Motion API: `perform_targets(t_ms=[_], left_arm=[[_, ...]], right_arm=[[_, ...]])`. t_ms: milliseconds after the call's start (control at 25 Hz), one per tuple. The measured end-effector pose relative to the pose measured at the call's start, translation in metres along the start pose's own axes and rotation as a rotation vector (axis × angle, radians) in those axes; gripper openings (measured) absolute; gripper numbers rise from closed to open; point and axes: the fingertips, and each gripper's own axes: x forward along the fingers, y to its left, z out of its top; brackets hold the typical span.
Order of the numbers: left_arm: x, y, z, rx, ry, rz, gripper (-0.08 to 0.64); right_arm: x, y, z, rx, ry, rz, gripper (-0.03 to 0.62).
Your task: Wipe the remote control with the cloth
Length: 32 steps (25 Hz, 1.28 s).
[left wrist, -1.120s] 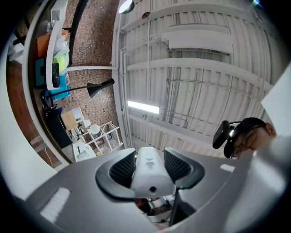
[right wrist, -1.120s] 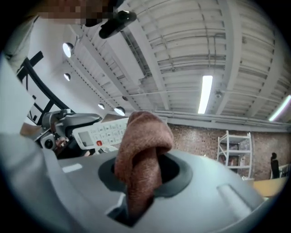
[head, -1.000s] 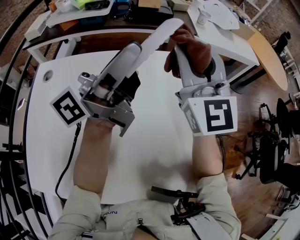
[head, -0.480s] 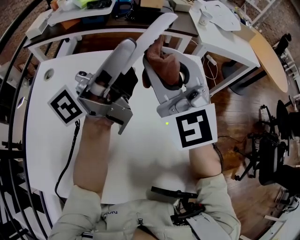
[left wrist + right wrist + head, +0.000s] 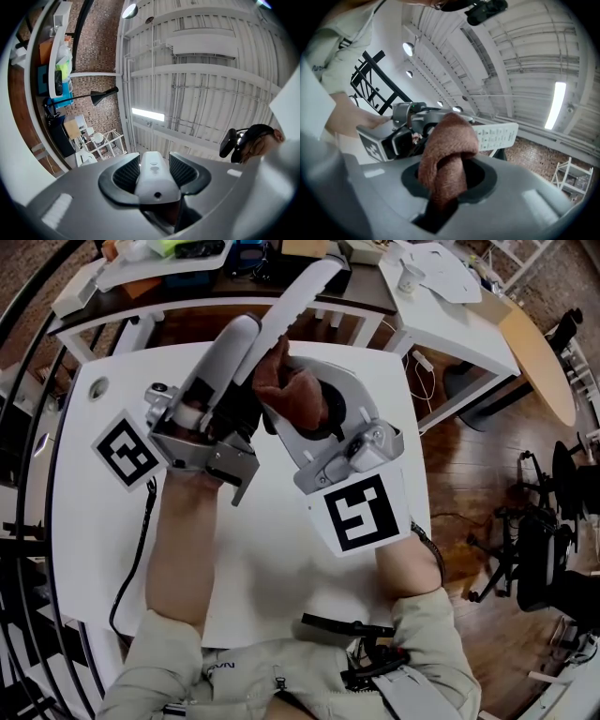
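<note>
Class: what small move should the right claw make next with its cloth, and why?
Probably slide the right claw up along the remote, pressing the brown cloth against it. The left claw grips the remote's lower end, tilted upward, and the cloth sits close beside that lower part.

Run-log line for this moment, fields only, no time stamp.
left gripper: shut on remote control, held tilted upward | right gripper: shut on cloth | cloth beside remote, contact unclear | stage: wiping
</note>
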Motion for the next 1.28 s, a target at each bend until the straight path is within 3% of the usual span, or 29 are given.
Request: perform_targets(t_ms=[240, 360, 480, 680, 920, 1080, 1280], left_arm=[[0.000, -0.001, 0.002, -0.010, -0.008, -0.009, 0.210], [0.000, -0.001, 0.001, -0.010, -0.008, -0.013, 0.210], [0.001, -0.003, 0.000, -0.011, -0.003, -0.019, 0.210], [0.004, -0.005, -0.008, -0.021, 0.029, -0.035, 0.210], [0.011, -0.012, -0.026, -0.036, 0.083, -0.067, 0.210], [0.011, -0.016, -0.030, -0.043, 0.097, -0.080, 0.210], [0.014, -0.013, -0.033, -0.045, 0.101, -0.079, 0.210]], right_arm=[[-0.002, 0.005, 0.004, -0.050, -0.014, 0.040, 0.083], [-0.005, -0.007, 0.002, -0.052, -0.012, 0.006, 0.081], [-0.014, -0.032, -0.001, -0.005, -0.009, -0.086, 0.083], [-0.028, -0.079, -0.007, 0.158, -0.049, -0.287, 0.083], [-0.055, -0.122, -0.023, 0.252, -0.067, -0.438, 0.083], [-0.059, -0.127, -0.027, 0.277, -0.073, -0.454, 0.083], [-0.047, -0.117, -0.031, 0.285, -0.056, -0.405, 0.083]])
